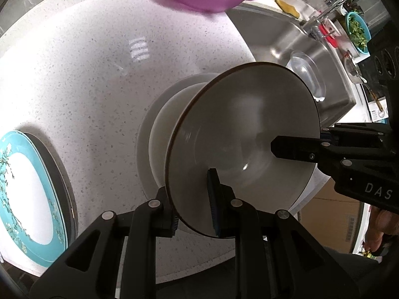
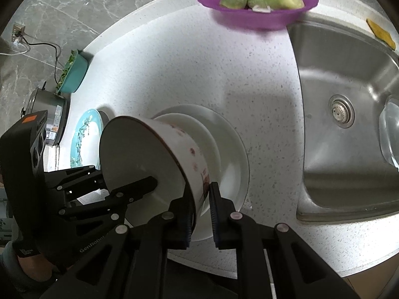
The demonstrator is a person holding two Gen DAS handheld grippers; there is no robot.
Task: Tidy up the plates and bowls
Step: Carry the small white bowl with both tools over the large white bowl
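Observation:
A white bowl with a dark rim (image 1: 239, 134) and a small red flower pattern on its outside (image 2: 184, 159) is held tilted over a smaller white plate (image 2: 199, 129) stacked on a wide white plate (image 2: 234, 149). My left gripper (image 1: 194, 204) is shut on the bowl's near rim, one finger inside and one outside. My right gripper (image 2: 200, 211) is shut on the opposite side of the rim; it also shows in the left wrist view (image 1: 286, 149). A teal flowered plate (image 1: 27, 199) lies at the counter's left edge.
A purple bowl with green vegetables (image 2: 256, 2) stands at the back of the speckled counter (image 1: 99, 74). A steel sink (image 2: 344, 99) with a clear glass bowl (image 1: 306, 74) lies to the right. A teal basket of greens (image 2: 72, 74) and a cooker (image 2: 47, 114) stand far left.

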